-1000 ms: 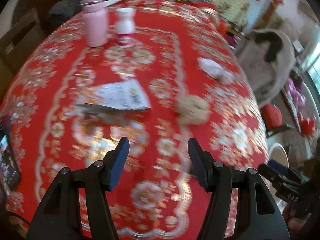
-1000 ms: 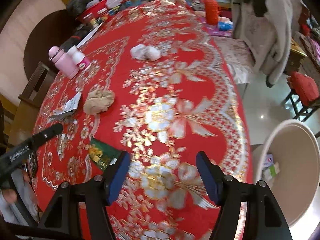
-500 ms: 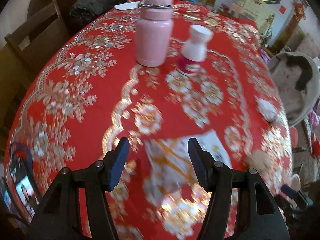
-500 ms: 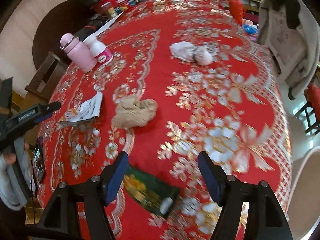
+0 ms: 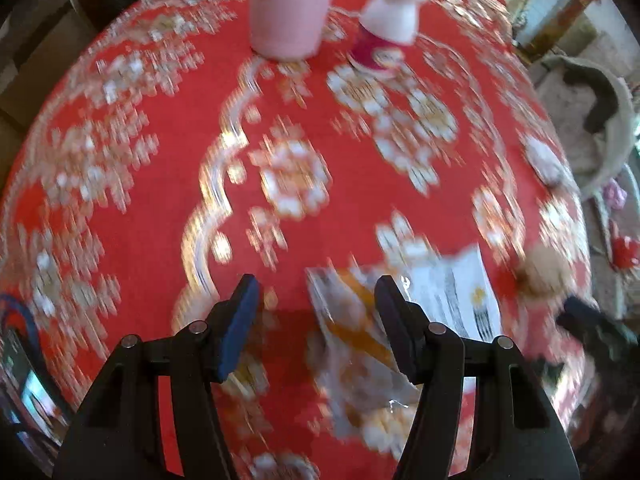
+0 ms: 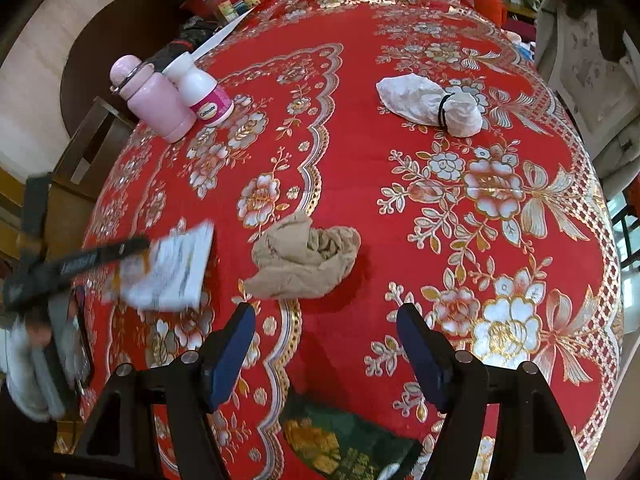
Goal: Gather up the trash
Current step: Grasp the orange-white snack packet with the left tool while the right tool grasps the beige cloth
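Observation:
A white and orange snack wrapper (image 5: pixel 400 320) lies on the red tablecloth (image 5: pixel 160 240). My left gripper (image 5: pixel 316 316) is open right over the wrapper's near end, its right finger across it; it also shows in the right wrist view (image 6: pixel 80 260) beside the wrapper (image 6: pixel 172 272). My right gripper (image 6: pixel 326 344) is open and empty above the cloth, just short of a crumpled beige rag (image 6: pixel 304 256). A green wrapper (image 6: pixel 340 444) lies under the right gripper. A white tied bag (image 6: pixel 428 104) lies far right.
A pink bottle (image 5: pixel 292 4) and a white bottle with a pink label (image 5: pixel 388 20) stand at the far side; both also show in the right wrist view (image 6: pixel 156 100). A phone (image 5: pixel 28 392) lies at the left edge. Chairs surround the table.
My left gripper swung left and dropped low over the white wrapper. My right gripper moved forward over the green wrapper toward the beige rag. Both stayed open.

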Demonstrator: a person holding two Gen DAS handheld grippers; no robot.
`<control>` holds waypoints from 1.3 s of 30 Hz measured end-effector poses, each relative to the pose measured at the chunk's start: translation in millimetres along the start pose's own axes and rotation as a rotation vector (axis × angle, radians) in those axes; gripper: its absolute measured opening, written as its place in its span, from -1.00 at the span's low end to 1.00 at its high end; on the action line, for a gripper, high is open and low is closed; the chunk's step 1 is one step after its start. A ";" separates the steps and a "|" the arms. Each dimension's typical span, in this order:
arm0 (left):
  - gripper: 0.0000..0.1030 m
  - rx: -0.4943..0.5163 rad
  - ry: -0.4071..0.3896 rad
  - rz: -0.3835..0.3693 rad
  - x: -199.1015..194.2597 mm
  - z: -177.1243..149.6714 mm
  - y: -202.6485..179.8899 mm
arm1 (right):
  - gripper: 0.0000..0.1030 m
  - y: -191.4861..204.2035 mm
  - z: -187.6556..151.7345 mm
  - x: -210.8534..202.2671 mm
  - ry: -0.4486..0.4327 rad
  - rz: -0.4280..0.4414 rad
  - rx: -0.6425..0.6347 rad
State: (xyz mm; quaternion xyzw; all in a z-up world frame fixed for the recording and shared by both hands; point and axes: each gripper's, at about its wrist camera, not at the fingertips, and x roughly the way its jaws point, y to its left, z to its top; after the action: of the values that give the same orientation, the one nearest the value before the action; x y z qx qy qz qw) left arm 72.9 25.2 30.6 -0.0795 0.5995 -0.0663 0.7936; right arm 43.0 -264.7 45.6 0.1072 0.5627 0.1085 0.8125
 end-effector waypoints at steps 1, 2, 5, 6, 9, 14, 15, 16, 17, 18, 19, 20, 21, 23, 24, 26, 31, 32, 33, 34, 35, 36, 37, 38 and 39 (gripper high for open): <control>0.16 0.001 0.013 -0.021 -1.1 -6.6 -1.1 | 0.38 -0.2 1.9 0.4 -0.002 0.001 0.004; 0.16 0.001 0.025 -0.043 -2.2 -14.2 -2.1 | 0.38 -0.7 3.2 0.2 -0.003 0.001 0.006; 0.16 -0.014 0.050 -0.087 -6.7 -34.3 -3.0 | 0.39 0.6 8.0 0.0 -0.007 0.001 0.005; 0.15 -0.027 0.051 -0.101 -9.1 -39.7 -1.5 | 0.39 1.3 8.9 -0.4 -0.008 0.001 0.004; 0.15 -0.075 0.078 -0.170 -15.4 -49.6 0.1 | 0.40 3.5 10.9 -1.3 -0.010 0.005 -0.002; 0.16 -0.118 0.011 -0.208 -36.8 -49.2 5.6 | 0.46 5.8 11.3 -0.2 -0.011 0.012 -0.002; 0.16 -0.125 0.005 -0.226 -39.3 -48.3 6.5 | 0.46 6.0 11.0 -0.2 -0.012 0.015 0.000; 0.16 -0.129 -0.001 -0.250 -41.5 -47.2 5.0 | 0.47 5.8 10.8 -0.4 -0.015 0.018 0.005; 0.16 -0.126 -0.001 -0.264 -43.7 -45.9 4.8 | 0.47 5.4 10.3 -0.4 -0.016 0.020 0.009; 0.16 -0.115 -0.001 -0.283 -43.7 -44.2 0.9 | 0.47 4.7 10.0 -0.6 -0.017 0.022 0.015; 0.16 -0.096 -0.003 -0.301 -44.0 -43.9 -4.5 | 0.48 4.0 9.7 -0.9 -0.018 0.026 0.022; 0.16 -0.083 -0.005 -0.307 -43.1 -41.9 -7.8 | 0.48 3.4 9.2 -1.5 -0.019 0.030 0.027; 0.16 -0.057 -0.004 -0.306 -41.8 -41.3 -14.4 | 0.48 3.2 8.6 -2.2 -0.021 0.038 0.032; 0.16 -0.006 0.005 -0.299 -40.0 -42.2 -24.2 | 0.49 4.2 8.2 -3.2 -0.027 0.043 0.031; 0.16 0.019 0.008 -0.295 -38.6 -43.1 -29.8 | 0.50 5.4 7.9 -3.7 -0.030 0.042 0.028; 0.16 0.061 0.012 -0.279 -35.9 -45.4 -37.5 | 0.51 7.5 7.6 -3.3 -0.032 0.046 0.024; 0.16 0.087 0.016 -0.242 -24.3 -46.8 -42.0 | 0.52 11.3 7.6 3.1 -0.017 0.050 0.018; 0.16 0.090 0.014 -0.240 -23.7 -47.0 -41.3 | 0.52 12.3 7.9 4.6 -0.013 0.050 0.016; 0.16 0.093 0.009 -0.235 -23.5 -47.7 -40.1 | 0.52 12.4 8.0 5.8 -0.012 0.048 0.013; 0.16 0.097 0.000 -0.224 -23.7 -47.1 -40.3 | 0.53 12.6 8.2 6.5 -0.011 0.045 0.012; 0.16 0.102 -0.009 -0.215 -23.3 -46.6 -40.8 | 0.53 12.6 8.6 7.6 -0.010 0.043 0.011; 0.17 0.110 -0.024 -0.197 -24.4 -46.5 -41.5 | 0.53 12.6 9.3 8.9 -0.008 0.041 0.011; 0.17 0.123 -0.041 -0.172 -25.8 -47.0 -42.3 | 0.53 12.6 10.7 11.4 -0.003 0.036 0.010; 0.19 0.139 -0.051 -0.156 -26.0 -47.9 -43.1 | 0.53 12.6 10.7 11.4 -0.003 0.036 0.010; 0.22 0.144 -0.049 -0.154 -24.5 -48.7 -43.3 | 0.53 12.7 11.8 12.5 -0.003 0.033 0.008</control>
State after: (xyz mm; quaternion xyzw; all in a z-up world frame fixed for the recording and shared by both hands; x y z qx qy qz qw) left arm 18.9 -14.5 49.5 -0.0694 0.5658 -0.1680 0.8043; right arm 57.7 -249.5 42.3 0.1202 0.5601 0.1196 0.8109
